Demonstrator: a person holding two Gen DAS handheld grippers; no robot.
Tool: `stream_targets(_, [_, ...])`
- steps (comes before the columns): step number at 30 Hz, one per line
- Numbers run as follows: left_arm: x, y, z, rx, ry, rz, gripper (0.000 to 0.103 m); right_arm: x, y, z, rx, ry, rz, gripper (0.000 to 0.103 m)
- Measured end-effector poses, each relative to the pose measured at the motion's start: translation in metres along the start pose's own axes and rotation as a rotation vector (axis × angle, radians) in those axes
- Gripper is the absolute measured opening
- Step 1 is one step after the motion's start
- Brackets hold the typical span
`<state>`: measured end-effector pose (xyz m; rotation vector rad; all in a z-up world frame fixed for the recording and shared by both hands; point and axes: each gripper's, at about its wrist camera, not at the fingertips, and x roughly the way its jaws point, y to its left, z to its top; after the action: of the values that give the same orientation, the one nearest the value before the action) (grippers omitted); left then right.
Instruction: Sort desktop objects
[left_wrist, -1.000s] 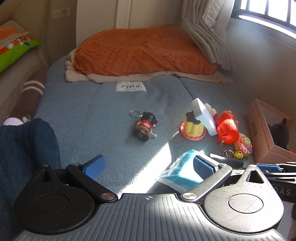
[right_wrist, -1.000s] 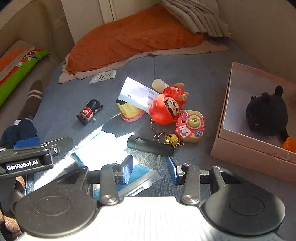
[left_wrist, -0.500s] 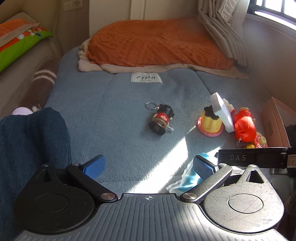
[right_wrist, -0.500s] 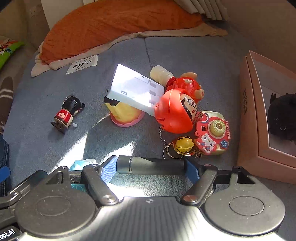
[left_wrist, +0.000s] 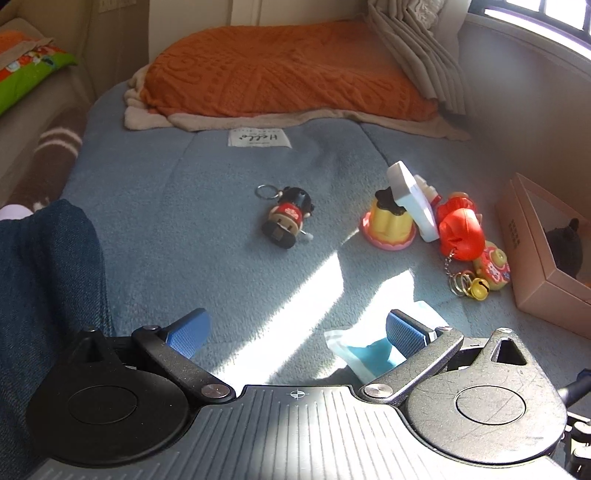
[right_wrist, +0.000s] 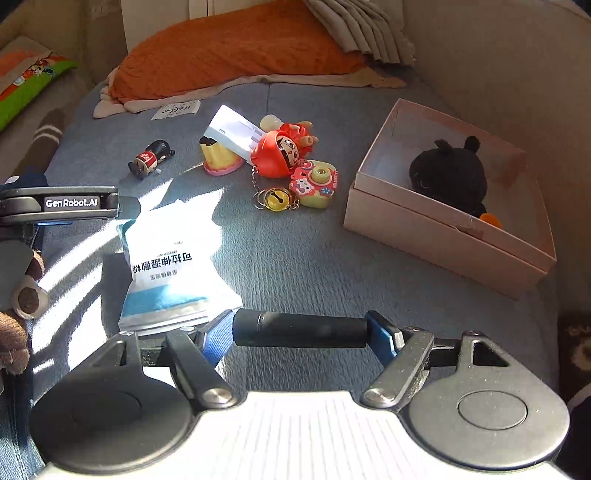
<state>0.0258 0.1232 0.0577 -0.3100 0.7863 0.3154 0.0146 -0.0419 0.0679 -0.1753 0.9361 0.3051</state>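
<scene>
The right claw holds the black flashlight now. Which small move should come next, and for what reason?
Probably carry it right, toward the open pink box. The right claw is shut end to end on the black flashlight, lifted off the blanket, and the box, holding only a black plush, has free room.

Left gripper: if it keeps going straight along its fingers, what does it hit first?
Probably bare blue blanket: nothing lies between the open left gripper's fingers. The blue-and-white packet sits under its right finger; depth is uncertain.
</scene>
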Motion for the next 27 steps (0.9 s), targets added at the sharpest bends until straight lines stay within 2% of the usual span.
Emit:
stream_targets(1, [-0.003,-0.003,-0.002,0.004,-0.006,-0.062,0.103,-0.004,-0.002,-0.009,0.015,-0.005,0.006,0.076])
stream_targets(3, [-0.008,-0.012,-0.005,0.035,-0.013,-0.147,0.103,-0.01,0.002,-0.024,0.006,0.0,-0.04,0.077])
stream_targets(6, [-0.012,-0.035,-0.013,0.083,0.047,-0.207,0.103,-0.021,0.009,-0.035,0.013,0.063,-0.076,0.079])
stream_targets(9, [-0.006,-0.061,-0.019,0.124,0.109,-0.164,0.103,-0.042,0.015,-0.043,-0.001,0.068,-0.019,0.084])
stream_targets(11, [0.007,-0.078,-0.021,0.152,0.152,-0.094,0.103,-0.053,0.022,-0.042,-0.045,0.01,-0.048,0.088])
stream_targets(14, [0.02,-0.092,-0.02,0.224,0.166,-0.046,0.103,-0.061,0.026,-0.038,-0.075,-0.054,-0.094,0.09])
stream_targets(18, [0.02,-0.102,-0.018,0.353,0.166,-0.014,0.103,-0.066,0.025,-0.037,-0.05,-0.059,-0.059,0.091])
stream_targets(21, [0.018,-0.102,-0.017,0.408,0.181,0.0,0.103,-0.072,0.033,-0.031,-0.048,-0.066,-0.066,0.091])
stream_targets(23, [0.017,-0.102,-0.016,0.426,0.197,0.001,0.099,-0.08,0.043,-0.022,-0.043,-0.066,-0.059,0.095])
stream_targets(25, [0.018,-0.102,-0.014,0.437,0.225,-0.014,0.089,-0.09,0.055,-0.018,-0.065,-0.084,-0.041,0.1])
stream_targets(27, [0.017,-0.104,-0.011,0.458,0.233,-0.014,0.084,-0.098,0.068,-0.019,-0.114,-0.112,-0.035,0.101])
